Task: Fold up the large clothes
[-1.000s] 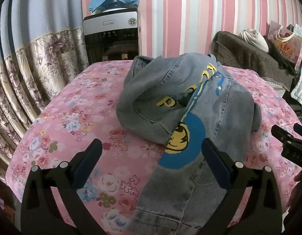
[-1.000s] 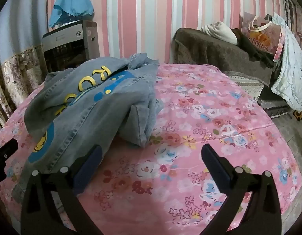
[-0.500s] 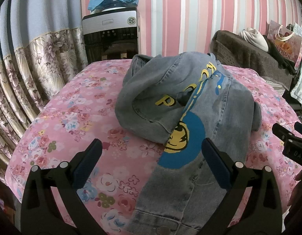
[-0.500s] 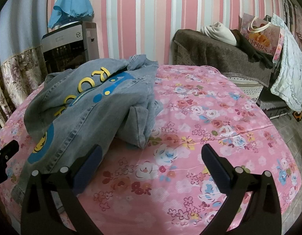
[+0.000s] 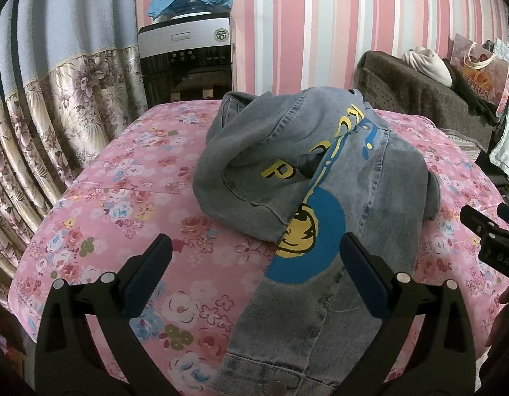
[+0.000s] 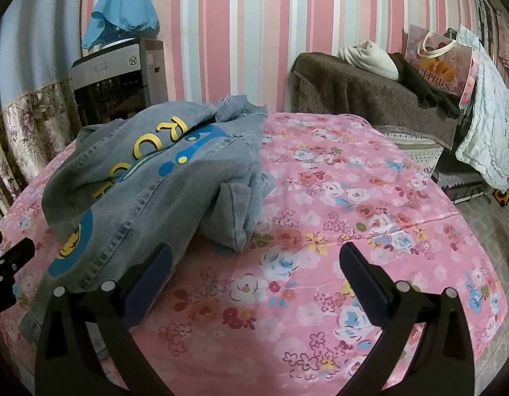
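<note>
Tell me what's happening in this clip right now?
A person holds a gripper in each hand over a table with a pink floral cloth. A denim jacket lies crumpled on it, not yet spread or folded. The left gripper hovers open at the jacket's near hem, and the right gripper hangs open beside the jacket. Neither grips anything.

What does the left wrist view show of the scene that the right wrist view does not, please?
Only the left wrist view shows the jacket's buttoned hem and the yellow letter P. Only the right wrist view shows the bunched sleeve and the tiled floor. Both show the crumpled denim jacket on the pink floral cloth, the water dispenser, and open grippers, left and right, holding nothing.
</note>
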`<state>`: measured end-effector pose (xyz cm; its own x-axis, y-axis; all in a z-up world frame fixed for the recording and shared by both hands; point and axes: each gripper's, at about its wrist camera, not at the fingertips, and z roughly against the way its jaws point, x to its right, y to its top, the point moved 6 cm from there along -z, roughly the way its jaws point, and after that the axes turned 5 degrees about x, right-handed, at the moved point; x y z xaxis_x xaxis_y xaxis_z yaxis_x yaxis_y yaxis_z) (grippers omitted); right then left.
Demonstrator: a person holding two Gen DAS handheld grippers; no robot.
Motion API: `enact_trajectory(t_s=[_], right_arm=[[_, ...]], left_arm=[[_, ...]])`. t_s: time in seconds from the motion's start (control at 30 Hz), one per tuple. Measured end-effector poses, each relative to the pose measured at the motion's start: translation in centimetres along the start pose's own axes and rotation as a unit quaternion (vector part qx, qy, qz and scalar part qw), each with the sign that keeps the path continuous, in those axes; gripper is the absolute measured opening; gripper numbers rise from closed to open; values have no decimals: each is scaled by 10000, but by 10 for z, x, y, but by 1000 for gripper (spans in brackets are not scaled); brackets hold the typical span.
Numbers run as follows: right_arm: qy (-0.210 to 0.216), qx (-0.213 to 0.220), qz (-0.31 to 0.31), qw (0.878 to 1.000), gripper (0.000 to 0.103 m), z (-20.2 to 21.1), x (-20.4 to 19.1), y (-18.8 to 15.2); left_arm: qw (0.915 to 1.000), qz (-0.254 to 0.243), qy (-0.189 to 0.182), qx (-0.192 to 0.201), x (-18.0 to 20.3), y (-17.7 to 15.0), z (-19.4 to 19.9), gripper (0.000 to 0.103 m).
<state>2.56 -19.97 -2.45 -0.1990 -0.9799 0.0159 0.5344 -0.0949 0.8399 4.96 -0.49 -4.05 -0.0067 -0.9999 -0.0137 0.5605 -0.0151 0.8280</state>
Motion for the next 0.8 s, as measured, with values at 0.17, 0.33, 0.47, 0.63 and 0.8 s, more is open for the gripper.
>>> enact_trajectory(t_s=[0.17, 0.33, 0.47, 0.63, 0.8], right_arm=[[15, -13, 10, 10000, 101, 1, -1, 1], [3, -1, 12, 10000, 101, 1, -1, 1], [-2, -6, 3, 10000, 101, 1, -1, 1], [0, -4, -1, 10000, 101, 1, -1, 1], [-9, -1, -1, 10000, 101, 1, -1, 1]], left_arm=[[10000, -3, 3, -2, -1, 0, 0, 100], [10000, -8, 3, -1, 0, 0, -1, 100], [10000, -4, 1, 8, 2, -1, -1, 100], [10000, -47, 16, 32, 3, -1, 0, 100], [10000, -59, 24, 35, 3, -1, 1, 100]])
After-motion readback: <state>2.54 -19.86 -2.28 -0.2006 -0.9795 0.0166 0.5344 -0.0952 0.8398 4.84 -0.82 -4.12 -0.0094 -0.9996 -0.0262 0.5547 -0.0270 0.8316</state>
